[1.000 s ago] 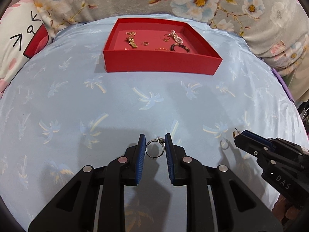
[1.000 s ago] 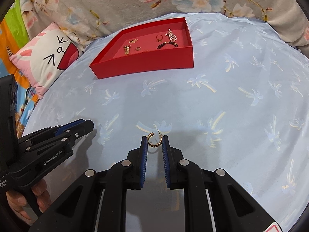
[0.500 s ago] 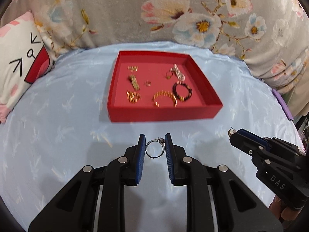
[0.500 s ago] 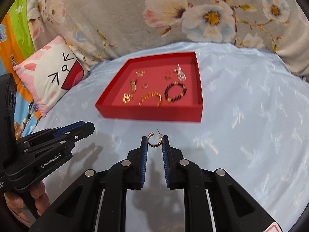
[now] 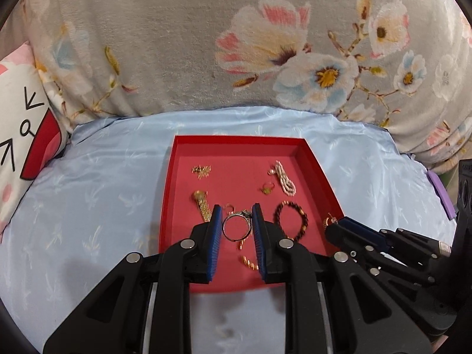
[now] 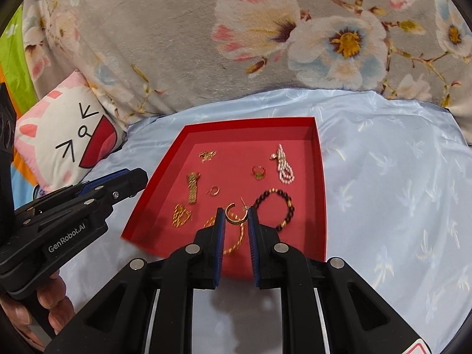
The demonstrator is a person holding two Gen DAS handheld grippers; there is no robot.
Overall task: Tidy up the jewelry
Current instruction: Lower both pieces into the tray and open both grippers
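A red tray (image 5: pixel 321 174) (image 6: pixel 321 177) lies on the pale blue sheet and holds several gold pieces, a dark bead bracelet (image 5: pixel 291 219) (image 6: pixel 275 209) and a pearl piece (image 5: pixel 283 177) (image 6: pixel 283 162). My left gripper (image 5: pixel 236 226) is shut on a silver ring (image 5: pixel 236 227) and hangs over the tray's near half. My right gripper (image 6: pixel 236 217) is shut on a gold hoop earring (image 6: pixel 235 213), also above the tray's near part. In the left wrist view the right gripper (image 5: pixel 332 224) comes in from the right with the earring (image 5: pixel 328 221) at its tip. In the right wrist view the left gripper's fingers (image 6: pixel 129 181) stand left of the tray.
A grey floral blanket (image 5: pixel 236 44) (image 6: pixel 265 29) rises right behind the tray. A white cartoon pillow (image 5: pixel 20 124) (image 6: pixel 67 144) lies at the left. A purple object (image 5: pixel 441 194) sits at the sheet's right edge. A hand (image 6: pixel 44 303) grips the left tool.
Both grippers have travelled forward and upward from the bare sheet to over the red tray, each keeping its piece. The tray now fills the middle of both views.
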